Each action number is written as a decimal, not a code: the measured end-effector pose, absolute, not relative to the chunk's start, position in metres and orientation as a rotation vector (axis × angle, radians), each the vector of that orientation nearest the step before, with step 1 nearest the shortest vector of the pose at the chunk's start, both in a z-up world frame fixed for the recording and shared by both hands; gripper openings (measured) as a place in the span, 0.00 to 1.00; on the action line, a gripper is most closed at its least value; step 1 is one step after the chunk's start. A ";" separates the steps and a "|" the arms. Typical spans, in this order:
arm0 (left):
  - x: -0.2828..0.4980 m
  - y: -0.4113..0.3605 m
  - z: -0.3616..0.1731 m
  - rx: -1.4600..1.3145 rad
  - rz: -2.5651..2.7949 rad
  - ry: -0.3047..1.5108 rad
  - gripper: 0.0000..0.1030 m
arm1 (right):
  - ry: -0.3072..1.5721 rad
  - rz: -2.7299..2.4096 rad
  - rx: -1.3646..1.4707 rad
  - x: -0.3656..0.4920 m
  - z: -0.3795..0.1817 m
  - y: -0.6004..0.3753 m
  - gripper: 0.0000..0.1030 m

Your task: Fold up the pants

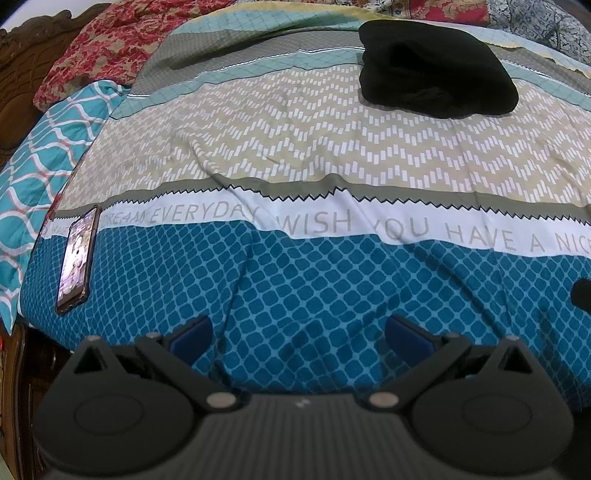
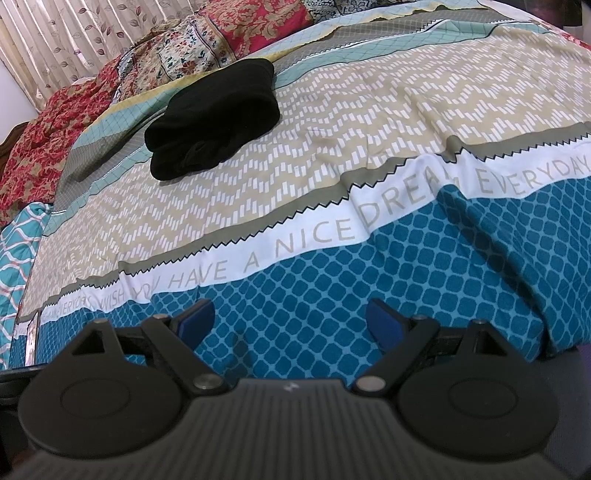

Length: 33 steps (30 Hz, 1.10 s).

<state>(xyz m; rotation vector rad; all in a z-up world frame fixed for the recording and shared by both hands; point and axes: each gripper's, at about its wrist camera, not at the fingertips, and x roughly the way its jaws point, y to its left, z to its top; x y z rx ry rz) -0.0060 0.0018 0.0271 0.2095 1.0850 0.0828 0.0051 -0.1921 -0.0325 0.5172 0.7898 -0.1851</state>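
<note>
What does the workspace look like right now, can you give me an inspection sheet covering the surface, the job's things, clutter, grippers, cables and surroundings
Surface: bed sheet printed in blue lattice, white lettered and beige zigzag bands, mildly wrinkled.
Job's things: black pants, a compact folded bundle on the far beige and grey bands, touched by neither gripper.
Clutter: smartphone, screen lit, flat near the sheet's left edge.
Grippers: left gripper open, blue fingers spread over the blue lattice, holding nothing; right gripper open, also holding nothing.
Cables: nothing seen.
Surroundings: red floral fabric and a teal wave-patterned cloth along the far left; leaf-print curtain behind the bed.
</note>
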 end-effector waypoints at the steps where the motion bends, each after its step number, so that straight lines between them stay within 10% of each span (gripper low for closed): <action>1: -0.006 0.002 0.027 0.211 0.083 1.085 1.00 | 0.790 -0.186 0.519 0.005 -0.032 -0.192 0.88; 33: -0.006 0.005 0.024 0.210 0.078 1.092 1.00 | 0.789 -0.188 0.522 0.005 -0.031 -0.190 0.88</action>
